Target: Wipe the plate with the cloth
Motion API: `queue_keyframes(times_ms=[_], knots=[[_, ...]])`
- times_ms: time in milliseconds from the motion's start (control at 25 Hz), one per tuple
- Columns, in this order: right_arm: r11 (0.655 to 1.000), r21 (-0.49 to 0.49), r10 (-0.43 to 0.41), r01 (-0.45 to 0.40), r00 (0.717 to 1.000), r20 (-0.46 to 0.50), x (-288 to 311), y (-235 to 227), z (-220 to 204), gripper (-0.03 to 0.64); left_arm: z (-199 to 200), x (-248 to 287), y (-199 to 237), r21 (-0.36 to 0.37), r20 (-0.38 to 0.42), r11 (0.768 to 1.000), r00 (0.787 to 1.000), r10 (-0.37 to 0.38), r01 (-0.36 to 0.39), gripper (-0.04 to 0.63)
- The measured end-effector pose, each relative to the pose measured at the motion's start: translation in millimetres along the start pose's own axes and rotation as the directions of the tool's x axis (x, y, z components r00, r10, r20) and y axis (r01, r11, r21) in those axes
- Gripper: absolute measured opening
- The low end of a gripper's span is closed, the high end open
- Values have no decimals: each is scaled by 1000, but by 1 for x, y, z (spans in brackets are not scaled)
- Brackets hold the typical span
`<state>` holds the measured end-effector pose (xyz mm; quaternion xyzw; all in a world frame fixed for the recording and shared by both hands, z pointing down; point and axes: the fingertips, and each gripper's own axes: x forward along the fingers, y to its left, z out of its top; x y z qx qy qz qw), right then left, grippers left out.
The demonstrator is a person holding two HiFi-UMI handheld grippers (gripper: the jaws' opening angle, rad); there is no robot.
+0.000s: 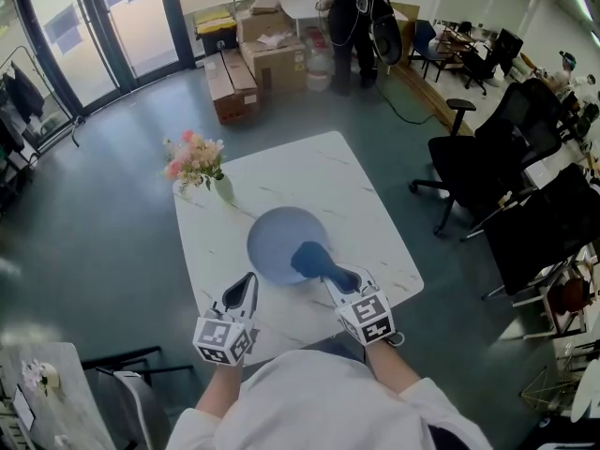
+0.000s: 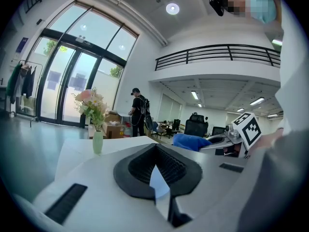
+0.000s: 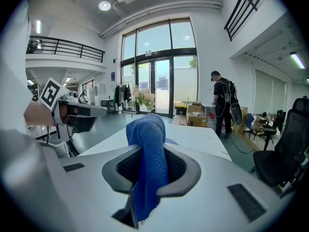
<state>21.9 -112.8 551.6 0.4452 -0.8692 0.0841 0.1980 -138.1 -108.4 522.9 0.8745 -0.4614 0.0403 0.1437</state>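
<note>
A round blue-grey plate (image 1: 277,235) lies on the white marble table (image 1: 314,176), just ahead of me. My right gripper (image 1: 325,269) is shut on a dark blue cloth (image 1: 309,260), which rests on the plate's near right rim. In the right gripper view the cloth (image 3: 146,134) hangs bunched between the jaws of the right gripper (image 3: 147,164). My left gripper (image 1: 247,283) is shut and holds nothing, just off the plate's near left edge. In the left gripper view its jaws (image 2: 155,151) meet, and the cloth (image 2: 191,142) shows at the right.
A vase of pink flowers (image 1: 199,165) stands at the table's far left corner. Cardboard boxes (image 1: 253,59) and a standing person (image 1: 352,17) are on the floor beyond. Black office chairs (image 1: 478,162) stand to the right of the table.
</note>
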Motion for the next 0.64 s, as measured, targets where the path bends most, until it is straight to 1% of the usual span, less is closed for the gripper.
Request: queue_keyframes(times_ms=[120, 640], knots=[[1000, 0, 1, -1, 1000, 3, 0, -1, 1, 92, 2, 1, -2, 11, -2, 1000, 1000, 2, -2, 32], [1000, 0, 8, -8, 1000, 9, 1, 1, 4, 92, 0, 0, 0, 8, -11, 1000, 1000, 6, -6, 32]])
